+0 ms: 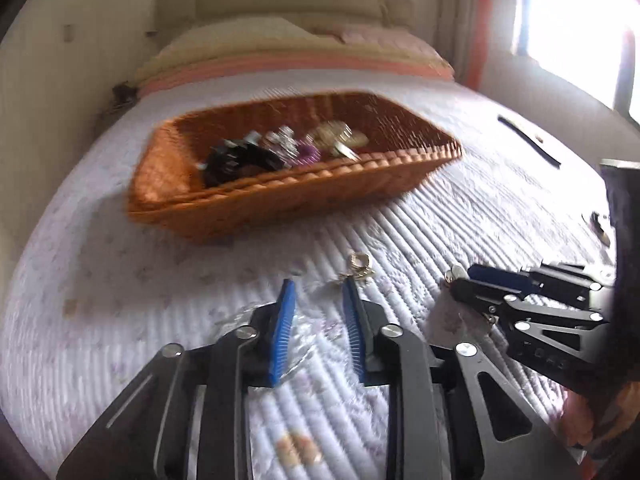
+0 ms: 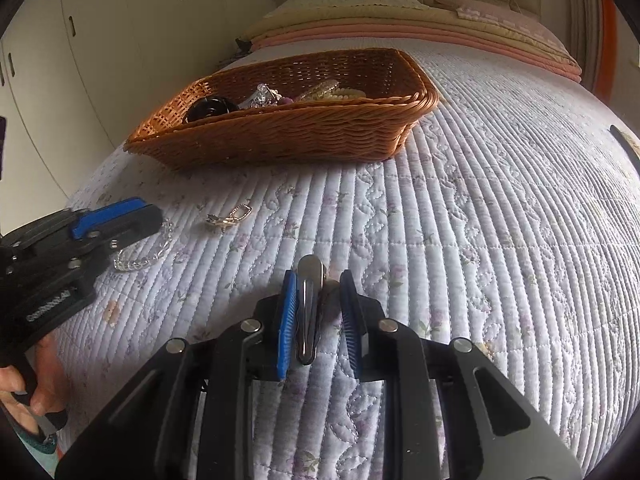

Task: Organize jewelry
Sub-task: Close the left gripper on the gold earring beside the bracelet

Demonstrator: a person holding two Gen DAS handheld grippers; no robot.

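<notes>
A wicker basket (image 1: 192,168) (image 2: 280,136) sits on the quilted bed and holds several jewelry pieces. A gold ring-like piece (image 1: 360,266) (image 2: 230,216) lies on the quilt just past my left gripper (image 1: 318,292), which is open and low over a clear beaded bracelet (image 1: 296,336) (image 2: 144,256). My right gripper (image 2: 318,284) is open around a shiny silver metal clip (image 2: 308,312) that lies between the pads, close to the left pad. The right gripper also shows in the left wrist view (image 1: 464,280) with the clip at its tip.
The white quilted bedspread (image 2: 480,240) covers the bed. Folded blankets and pillows (image 2: 400,28) lie at the headboard. A thin dark strip (image 1: 528,140) lies at the right edge. White wardrobe doors (image 2: 80,60) stand to the left. A bright window (image 1: 580,32) is at right.
</notes>
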